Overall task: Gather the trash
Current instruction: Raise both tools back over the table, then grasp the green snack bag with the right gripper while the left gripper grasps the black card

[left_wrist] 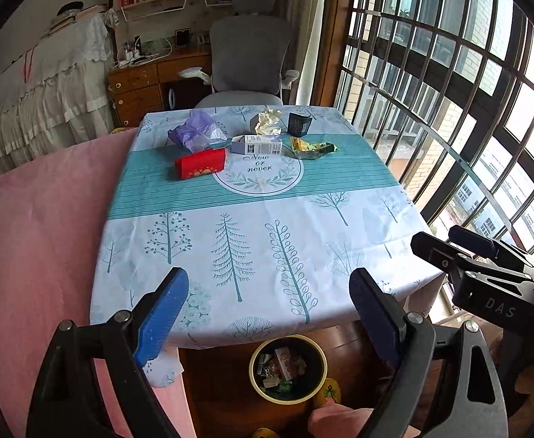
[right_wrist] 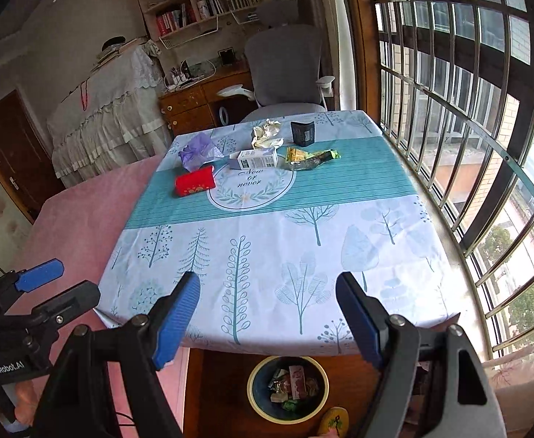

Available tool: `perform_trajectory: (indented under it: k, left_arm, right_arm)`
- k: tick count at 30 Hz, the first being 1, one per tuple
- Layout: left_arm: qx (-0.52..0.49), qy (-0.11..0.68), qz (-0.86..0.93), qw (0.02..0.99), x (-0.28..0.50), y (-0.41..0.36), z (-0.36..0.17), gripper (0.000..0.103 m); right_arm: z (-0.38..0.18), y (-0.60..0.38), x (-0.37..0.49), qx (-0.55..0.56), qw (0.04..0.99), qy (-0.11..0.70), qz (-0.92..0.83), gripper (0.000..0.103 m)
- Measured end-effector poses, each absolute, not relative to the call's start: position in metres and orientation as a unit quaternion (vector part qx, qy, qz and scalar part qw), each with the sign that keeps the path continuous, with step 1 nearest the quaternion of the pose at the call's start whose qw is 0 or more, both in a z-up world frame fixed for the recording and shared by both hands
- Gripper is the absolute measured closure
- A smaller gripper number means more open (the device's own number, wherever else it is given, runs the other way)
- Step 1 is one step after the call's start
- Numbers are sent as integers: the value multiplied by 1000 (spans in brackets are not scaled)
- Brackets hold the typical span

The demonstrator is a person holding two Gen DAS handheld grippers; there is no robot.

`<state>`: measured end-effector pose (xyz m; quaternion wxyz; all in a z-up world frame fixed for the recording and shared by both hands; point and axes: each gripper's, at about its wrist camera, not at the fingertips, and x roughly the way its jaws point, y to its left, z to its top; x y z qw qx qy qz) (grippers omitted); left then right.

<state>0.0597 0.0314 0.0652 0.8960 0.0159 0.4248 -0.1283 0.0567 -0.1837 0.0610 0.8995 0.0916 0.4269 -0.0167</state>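
Trash lies on the far half of the table: a red box (left_wrist: 200, 162) (right_wrist: 194, 181), a purple plastic bag (left_wrist: 196, 132) (right_wrist: 199, 150), a white carton (left_wrist: 256, 144) (right_wrist: 258, 158), crumpled cream paper (left_wrist: 268, 121) (right_wrist: 266, 132), a dark small box (left_wrist: 299, 123) (right_wrist: 302, 133) and a green-yellow wrapper (left_wrist: 312, 147) (right_wrist: 309, 157). A yellow-rimmed bin (left_wrist: 288, 368) (right_wrist: 288, 388) with trash in it stands on the floor below the near table edge. My left gripper (left_wrist: 269, 315) and right gripper (right_wrist: 267, 319) are open and empty, held above the near edge.
The table wears a blue-and-white tree-print cloth (left_wrist: 252, 241) (right_wrist: 267, 248). A pink bed (left_wrist: 37, 226) lies to the left. A barred window (right_wrist: 468, 116) runs along the right. A grey office chair (left_wrist: 247, 58) stands behind the table.
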Motion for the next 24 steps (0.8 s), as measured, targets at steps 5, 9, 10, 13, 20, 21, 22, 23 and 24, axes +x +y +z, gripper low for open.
perform_trajectory:
  k: [5,9,10,13,20,21,22,23,24]
  left_arm:
    - [22,420,-132,898,103,6,70,15]
    - [28,423,-120,898,156,-20,63,15]
    - [28,425,-114,897,170,-27,59,15]
    - [17,441,-95,892,220,-47,48,15]
    - [1,492,-52,869,328,-85,3,15]
    - [4,501,-47,864,341,-88,-5,15]
    - [9,510,-39,859,352,-91,-15,15]
    - [15,518,-30,855,363,-93,-23,15]
    - [19,524,-24,851,373,-94,-32,15]
  right_arm:
    - [63,-212,112,43,906,422,-6,26]
    - [48,-241,171,-2,903,430,21,26]
    - [42,-248,189,-14,900,435,30,26]
    - [23,-271,241,-38,890,451,61,26]
    - [-30,-291,353,-86,853,493,145,26]
    - [-39,-290,366,-95,846,499,159,26]
    - [-47,-287,377,-105,840,504,172,26]
    - [-56,-285,388,-116,833,508,184,26]
    - [-64,-282,399,-127,827,513,195,26]
